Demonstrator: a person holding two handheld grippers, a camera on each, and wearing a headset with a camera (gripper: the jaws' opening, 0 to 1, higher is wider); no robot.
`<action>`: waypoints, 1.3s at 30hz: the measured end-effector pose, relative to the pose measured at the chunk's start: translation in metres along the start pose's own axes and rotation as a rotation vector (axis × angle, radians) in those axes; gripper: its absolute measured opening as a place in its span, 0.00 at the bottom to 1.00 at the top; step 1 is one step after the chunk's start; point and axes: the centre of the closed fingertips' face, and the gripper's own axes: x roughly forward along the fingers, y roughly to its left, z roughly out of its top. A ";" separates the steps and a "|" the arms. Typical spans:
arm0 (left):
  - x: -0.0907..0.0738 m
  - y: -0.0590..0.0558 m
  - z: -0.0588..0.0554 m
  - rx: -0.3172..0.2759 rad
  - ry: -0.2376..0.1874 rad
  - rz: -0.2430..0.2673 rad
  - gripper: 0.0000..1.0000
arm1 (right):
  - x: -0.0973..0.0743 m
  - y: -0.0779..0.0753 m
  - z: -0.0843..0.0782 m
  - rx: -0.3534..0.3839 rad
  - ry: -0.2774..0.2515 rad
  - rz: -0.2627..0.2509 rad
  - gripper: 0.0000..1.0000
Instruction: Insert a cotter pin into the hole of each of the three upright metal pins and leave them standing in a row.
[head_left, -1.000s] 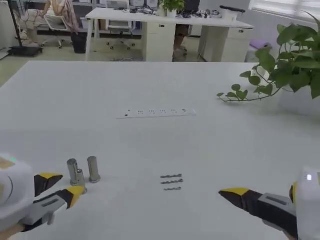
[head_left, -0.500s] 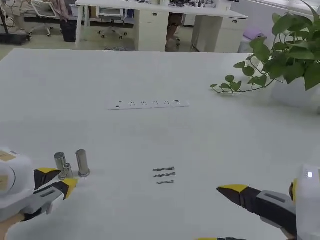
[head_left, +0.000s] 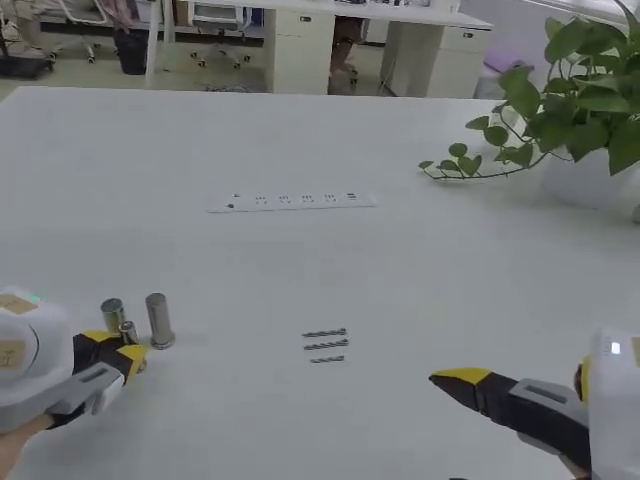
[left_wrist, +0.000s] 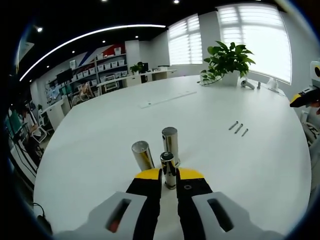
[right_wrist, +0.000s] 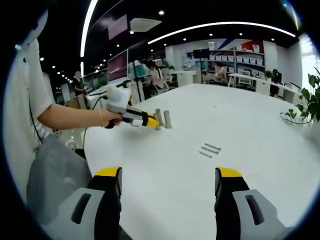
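- Three metal pins (head_left: 157, 320) stand upright in a tight cluster on the white table (head_left: 400, 280), toward its near left. Their long axes are vertical and their flat tops face up.
- In the left gripper view, two of them stand side by side at the back. The nearest pin (left_wrist: 168, 169) stands in front, between the two and apart from them.
- The left claw (left_wrist: 169, 176) is low over the table with its jaws drawn narrow. The yellow tips flank the lower part of the nearest pin on both sides and seem to press on it.
- Three cotter pins (head_left: 325, 345) lie flat on the table, well apart from the metal pins and to their right. They are parallel and close together; in the head view their long axes run left to right, one behind the other.
- The right claw (right_wrist: 168, 172) hangs above the near right of the table with its jaws wide apart and nothing between them. The cotter pins lie ahead of it.
- A power strip (head_left: 290, 201) lies flat farther back, its length running left to right.
- A leafy plant (head_left: 580, 90) stands at the far right.
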 end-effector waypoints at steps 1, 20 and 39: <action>0.000 0.000 0.000 0.001 -0.001 0.003 0.08 | 0.000 0.000 0.000 -0.001 0.001 0.000 0.77; -0.002 -0.017 0.003 0.062 -0.013 -0.082 0.07 | 0.002 0.003 -0.001 -0.012 0.015 0.009 0.77; -0.021 -0.069 0.002 0.139 -0.015 -0.245 0.07 | 0.004 0.014 -0.002 -0.033 0.028 0.031 0.77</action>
